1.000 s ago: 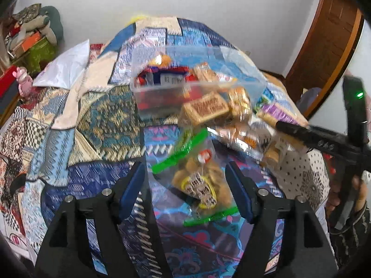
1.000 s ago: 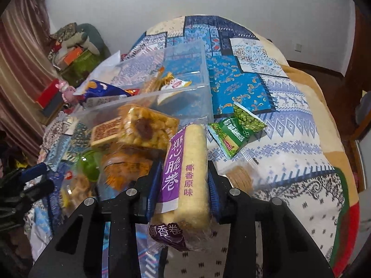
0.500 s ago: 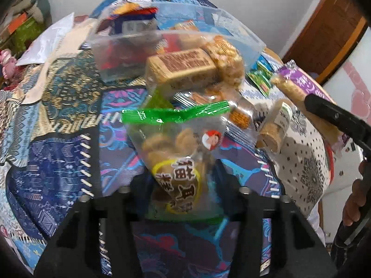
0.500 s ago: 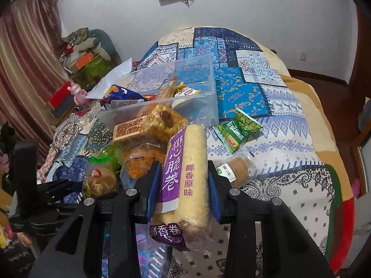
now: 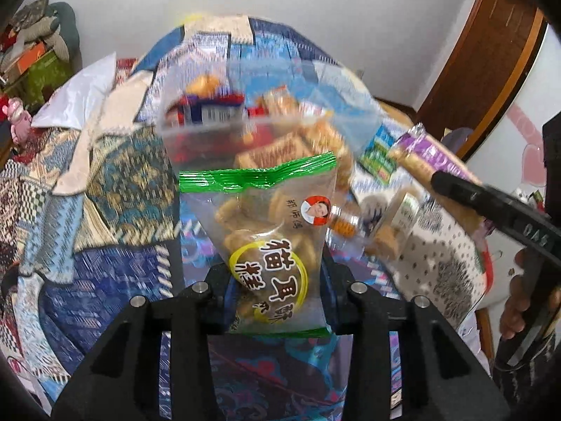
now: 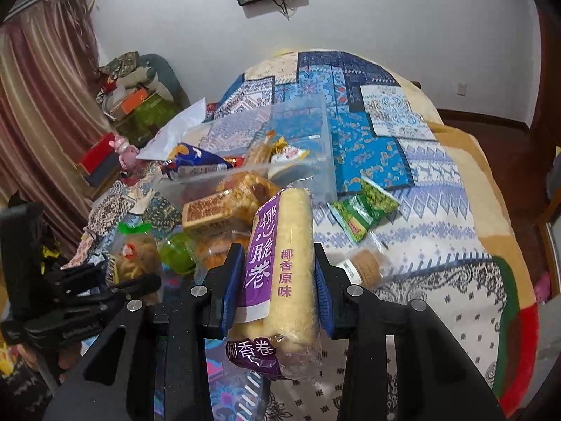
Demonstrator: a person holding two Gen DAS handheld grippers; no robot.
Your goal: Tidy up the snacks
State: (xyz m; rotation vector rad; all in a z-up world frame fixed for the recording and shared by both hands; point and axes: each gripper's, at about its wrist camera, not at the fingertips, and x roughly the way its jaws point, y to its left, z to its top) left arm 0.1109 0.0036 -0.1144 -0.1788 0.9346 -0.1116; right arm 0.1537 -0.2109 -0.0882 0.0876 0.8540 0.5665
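Snack bag point(image 5: 277, 245): a clear, crinkled plastic pouch with green sealed bands at top and bottom, a yellow ring label and lumpy golden-brown pieces inside, held upright off the bedspread point(image 5: 105, 210) between the blue pads of the left gripper point(image 5: 277, 298), whose jaws have just been closing and now pinch the pouch's lower half. Coconut roll point(image 6: 280, 266): a long pale-yellow cylinder in a glossy purple and clear wrapper, clamped lengthwise in the closed jaws of the right gripper point(image 6: 277, 291), tilted up and away from the camera. Behind both lies a loose heap of snacks: a rectangular brown bar pack point(image 6: 210, 212), a knobbly puffed square point(image 6: 245, 189) and a green round item point(image 6: 177, 251). Beyond the heap stands a transparent, straight-walled plastic box point(image 6: 315, 147) holding further packets. Just right of the box lie green foil sachets point(image 6: 361, 210), flat on the cloth, and nearer, a small wrapped round biscuit point(image 6: 364, 266). The bedspread is a patchwork of blue, white and tan woven patterns. A hand point(image 5: 519, 301) holds the right gripper's handle at the edge of the left view
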